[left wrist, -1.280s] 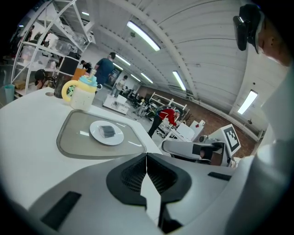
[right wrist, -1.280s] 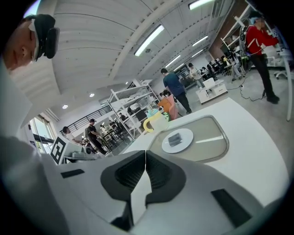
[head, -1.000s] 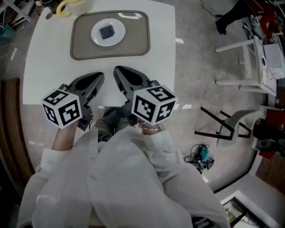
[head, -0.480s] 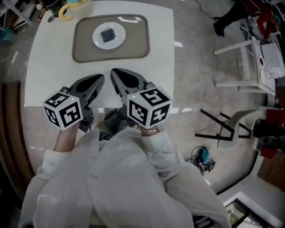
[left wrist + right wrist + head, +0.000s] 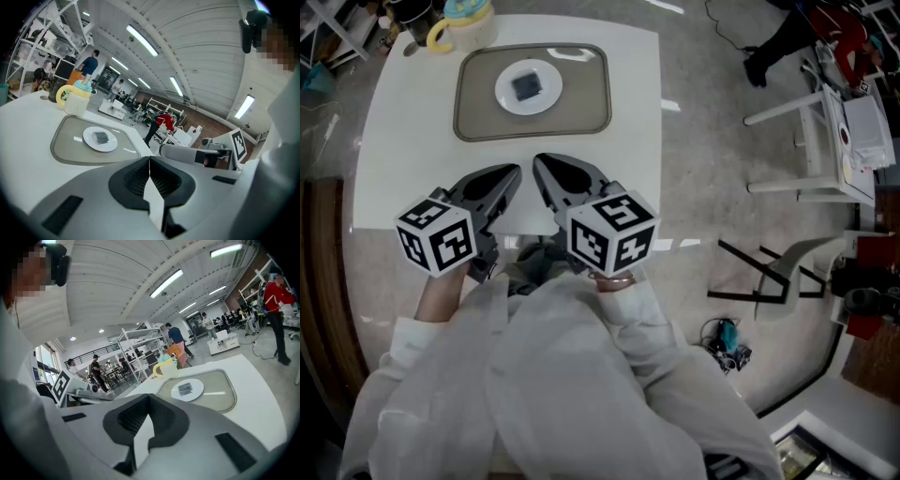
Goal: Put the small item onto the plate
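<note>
The left hand-held gripper point(image 5: 512, 172) is pointing across the near part of the desk point(image 5: 628, 141). Its jaws are pressing together with nothing between them, and in the left gripper view the ribbed pads are meeting along a single line. Just beside it, the right hand-held gripper point(image 5: 540, 161) is pointing the same way. Its jaws are likewise closed tight on nothing. The two tips are sitting near each other but apart. Behind each one a marker cube point(image 5: 437, 234) is facing up toward the head camera, and white sleeves point(image 5: 534, 375) are filling the lower part of the head view.

Farther out, a taupe tray point(image 5: 478, 117) with rounded corners is lying flat on the far half of the desk. A white plate point(image 5: 505, 95) is resting inside the tray, and the item point(image 5: 526, 85), a small dark square, is lying on the middle of that plate. It is well apart from both grippers.

Just beyond the tray's far left corner a mug point(image 5: 461, 19) with a yellow handle and a pale blue lid is standing upright. A grey floor point(image 5: 712, 187) is showing to the right of the desk.
</note>
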`<move>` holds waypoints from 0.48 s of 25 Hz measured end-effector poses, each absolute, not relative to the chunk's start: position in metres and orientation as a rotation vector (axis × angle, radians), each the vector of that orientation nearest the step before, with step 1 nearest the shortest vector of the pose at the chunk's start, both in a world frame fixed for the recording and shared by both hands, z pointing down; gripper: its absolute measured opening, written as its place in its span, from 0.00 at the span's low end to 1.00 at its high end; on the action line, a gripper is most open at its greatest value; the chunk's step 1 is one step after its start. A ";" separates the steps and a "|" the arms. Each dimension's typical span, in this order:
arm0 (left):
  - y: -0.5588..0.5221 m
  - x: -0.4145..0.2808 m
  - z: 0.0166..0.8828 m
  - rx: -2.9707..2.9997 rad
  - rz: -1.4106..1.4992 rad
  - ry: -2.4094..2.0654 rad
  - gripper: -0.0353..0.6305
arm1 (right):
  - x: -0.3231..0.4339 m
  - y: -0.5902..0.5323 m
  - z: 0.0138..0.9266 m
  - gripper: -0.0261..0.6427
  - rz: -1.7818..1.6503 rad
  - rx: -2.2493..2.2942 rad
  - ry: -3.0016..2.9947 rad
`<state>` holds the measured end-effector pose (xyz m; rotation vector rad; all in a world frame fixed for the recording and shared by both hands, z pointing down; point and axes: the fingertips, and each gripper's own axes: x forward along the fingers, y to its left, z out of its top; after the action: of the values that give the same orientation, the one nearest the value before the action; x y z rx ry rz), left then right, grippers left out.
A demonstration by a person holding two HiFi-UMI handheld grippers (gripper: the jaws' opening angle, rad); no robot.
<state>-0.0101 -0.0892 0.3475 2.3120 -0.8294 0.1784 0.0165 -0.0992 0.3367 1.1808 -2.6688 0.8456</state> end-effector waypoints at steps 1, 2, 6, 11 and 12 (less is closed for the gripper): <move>-0.089 -0.010 0.347 2.313 0.178 -0.831 0.07 | 0.016 -0.098 0.337 0.06 0.845 1.179 -2.670; -0.088 -0.010 0.347 2.315 0.179 -0.832 0.07 | 0.016 -0.097 0.337 0.06 0.846 1.177 -2.671; -0.088 -0.010 0.346 2.319 0.181 -0.835 0.07 | 0.016 -0.096 0.337 0.06 0.842 1.174 -2.671; -0.086 -0.008 0.345 2.320 0.188 -0.841 0.07 | 0.020 -0.096 0.336 0.06 0.836 1.182 -2.667; -0.086 -0.007 0.345 2.320 0.192 -0.843 0.07 | 0.021 -0.096 0.336 0.06 0.835 1.183 -2.666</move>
<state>-0.0074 -0.0865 0.3454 2.3197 -0.8434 0.1917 0.0208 -0.0960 0.3357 1.1828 -2.6662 0.8345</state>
